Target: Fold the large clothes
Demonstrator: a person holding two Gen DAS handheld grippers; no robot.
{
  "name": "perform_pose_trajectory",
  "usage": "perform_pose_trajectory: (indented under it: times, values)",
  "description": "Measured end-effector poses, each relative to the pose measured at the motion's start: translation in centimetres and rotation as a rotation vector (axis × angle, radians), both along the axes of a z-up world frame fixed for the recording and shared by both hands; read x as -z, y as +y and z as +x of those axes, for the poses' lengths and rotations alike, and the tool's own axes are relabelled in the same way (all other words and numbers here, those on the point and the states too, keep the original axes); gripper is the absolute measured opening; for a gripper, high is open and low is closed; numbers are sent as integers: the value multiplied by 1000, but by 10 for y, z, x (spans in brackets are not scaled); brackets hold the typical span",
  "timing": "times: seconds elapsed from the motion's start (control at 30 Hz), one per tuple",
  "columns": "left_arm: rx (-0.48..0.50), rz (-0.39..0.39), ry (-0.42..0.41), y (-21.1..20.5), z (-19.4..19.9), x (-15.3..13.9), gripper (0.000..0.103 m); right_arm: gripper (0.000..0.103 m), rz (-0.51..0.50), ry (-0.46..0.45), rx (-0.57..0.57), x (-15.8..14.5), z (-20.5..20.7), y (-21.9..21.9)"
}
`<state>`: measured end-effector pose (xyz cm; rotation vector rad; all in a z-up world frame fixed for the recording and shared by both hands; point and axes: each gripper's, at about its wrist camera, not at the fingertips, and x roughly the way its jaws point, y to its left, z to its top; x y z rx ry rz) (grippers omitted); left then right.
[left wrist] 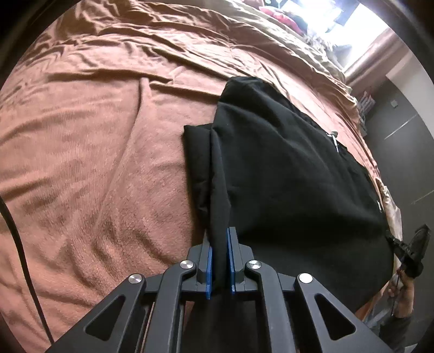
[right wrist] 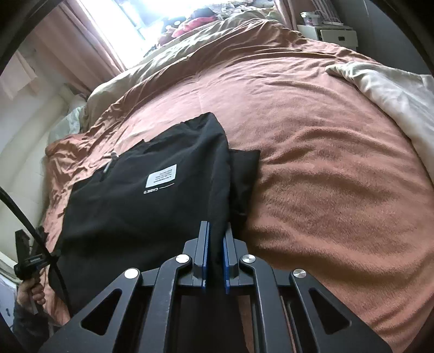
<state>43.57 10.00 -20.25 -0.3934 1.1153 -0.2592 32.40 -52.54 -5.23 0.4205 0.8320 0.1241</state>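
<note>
Left gripper jaws clamped on near edge of black garment; fabric between blue pads, grip point itself buried in dark folds. Right gripper jaws likewise pinched on same garment. Garment lies partly folded on rust-brown blanket. White label visible only in right view, print unreadable. Zipper pull clearer in left view. Window beyond, overexposed.

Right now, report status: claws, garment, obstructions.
Left claw shut on black garment. Right claw shut on same garment. Garment partly folded on bed. Nothing in the way.
</note>
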Motion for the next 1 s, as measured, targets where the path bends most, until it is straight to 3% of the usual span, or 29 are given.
perform_pose_trajectory:
  times: [0.13,0.27,0.33,0.37,0.4,0.47,0.5,0.53,0.7,0.87,0.93,1.0]
  values:
    - [-53,19,-2,1,-10,-11,16,8,-20,7,32,-10,-4,5]
    - [-56,75,-56,-6,-25,-36,23,10,-66,-1,58,-29,-23,4]
    - [-42,93,-89,-11,-35,-46,42,12,-101,-14,63,-40,-34,5]
    - [-37,96,-104,-14,-40,-49,47,13,-107,-25,58,-46,-42,6]
    - [-32,97,-117,-17,-45,-53,55,18,-107,-33,51,-51,-47,7]
    - [-24,95,-134,-22,-55,-58,59,45,-120,-49,34,-62,-59,14]
    - [-18,89,-139,-24,-60,-59,59,65,-128,-60,25,-66,-62,18]
    - [-12,81,-142,-26,-64,-60,59,67,-138,-74,6,-72,-69,27]
    - [-18,60,-138,-29,-83,-55,59,67,-226,-107,-115,-85,-89,86]
    - [-72,19,-119,-11,-100,-44,59,65,-242,-65,-245,-71,-92,139]
    - [-95,9,-112,-1,-107,-40,59,44,-229,-24,-286,-59,-87,157]
    - [-115,2,-105,9,-111,-36,59,36,-223,10,-319,-47,-83,176]
